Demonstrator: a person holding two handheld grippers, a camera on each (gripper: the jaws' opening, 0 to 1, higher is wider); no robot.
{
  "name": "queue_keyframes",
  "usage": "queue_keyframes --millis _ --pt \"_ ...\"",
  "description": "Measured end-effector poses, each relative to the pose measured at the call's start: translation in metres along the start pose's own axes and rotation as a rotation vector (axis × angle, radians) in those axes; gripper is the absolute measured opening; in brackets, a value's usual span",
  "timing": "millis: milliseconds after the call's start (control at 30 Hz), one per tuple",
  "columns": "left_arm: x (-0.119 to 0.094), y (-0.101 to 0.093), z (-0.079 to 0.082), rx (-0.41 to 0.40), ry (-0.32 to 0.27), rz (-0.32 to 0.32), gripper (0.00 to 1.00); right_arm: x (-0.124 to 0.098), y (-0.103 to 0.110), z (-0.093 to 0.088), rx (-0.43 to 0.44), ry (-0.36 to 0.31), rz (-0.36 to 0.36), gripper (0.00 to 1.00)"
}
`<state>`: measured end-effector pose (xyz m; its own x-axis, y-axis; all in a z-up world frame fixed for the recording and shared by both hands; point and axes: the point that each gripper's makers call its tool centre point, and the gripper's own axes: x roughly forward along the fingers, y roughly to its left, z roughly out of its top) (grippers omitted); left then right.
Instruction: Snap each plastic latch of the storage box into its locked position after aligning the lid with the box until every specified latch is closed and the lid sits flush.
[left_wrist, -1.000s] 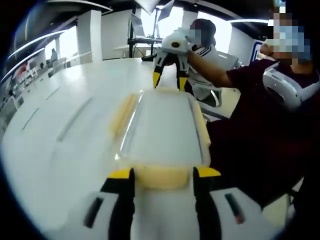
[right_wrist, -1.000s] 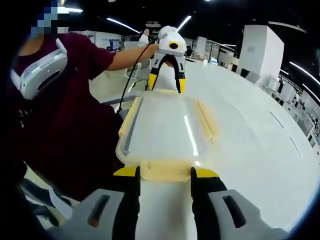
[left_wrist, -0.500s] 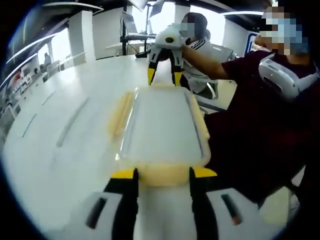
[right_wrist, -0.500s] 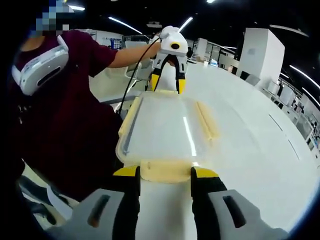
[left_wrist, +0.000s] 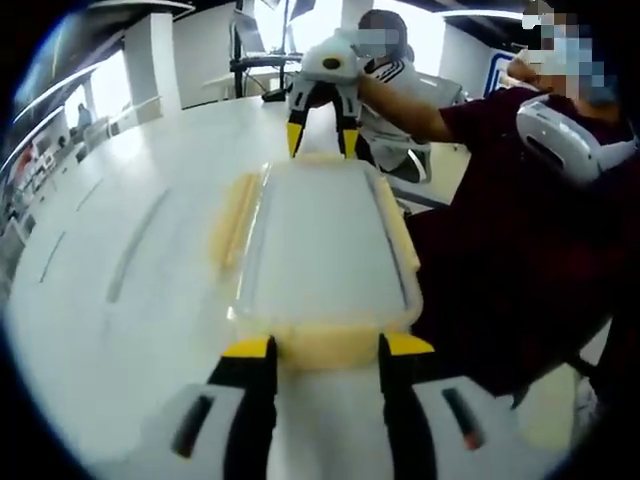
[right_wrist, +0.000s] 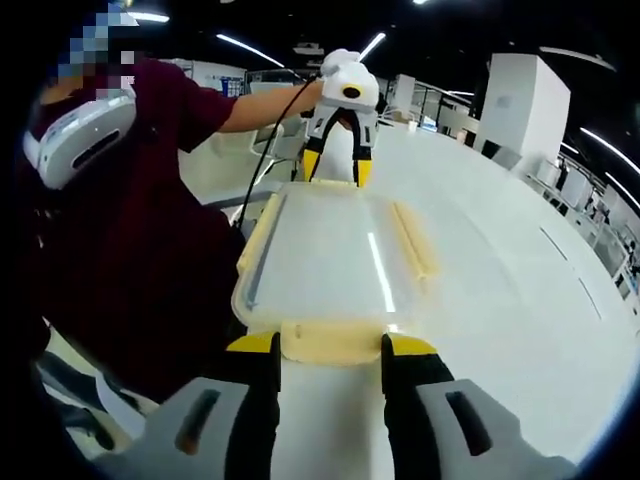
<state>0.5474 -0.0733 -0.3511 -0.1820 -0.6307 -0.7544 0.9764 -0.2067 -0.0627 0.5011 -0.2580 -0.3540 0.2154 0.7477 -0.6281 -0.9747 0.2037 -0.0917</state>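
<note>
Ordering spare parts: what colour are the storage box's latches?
Pale yellow latches, clearest in the right gripper view.

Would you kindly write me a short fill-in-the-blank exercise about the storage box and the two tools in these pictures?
1. The storage box rests on a ____ table.
2. The latch between the left tool's tips is pale ____.
3. Each tool tip on the right tool is capped in ____.
4. The box's lid is ____, not opaque.

Missing words: white; yellow; yellow; translucent
</note>
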Motion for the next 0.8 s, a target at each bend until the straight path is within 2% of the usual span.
queue_keyframes --millis 500,800 --pt "-0.0018 -0.0011 -0.0035 0.048 -0.059 0.040 0.39 -0.0010 0.0006 0.0002 0.012 -0.066 -0.009 0.39" --pt "-0.0044 0.0001 -0.0018 0.035 -0.109 0.050 0.39 -0.0009 0.0018 0.0017 0.017 -0.082 -0.015 0.39"
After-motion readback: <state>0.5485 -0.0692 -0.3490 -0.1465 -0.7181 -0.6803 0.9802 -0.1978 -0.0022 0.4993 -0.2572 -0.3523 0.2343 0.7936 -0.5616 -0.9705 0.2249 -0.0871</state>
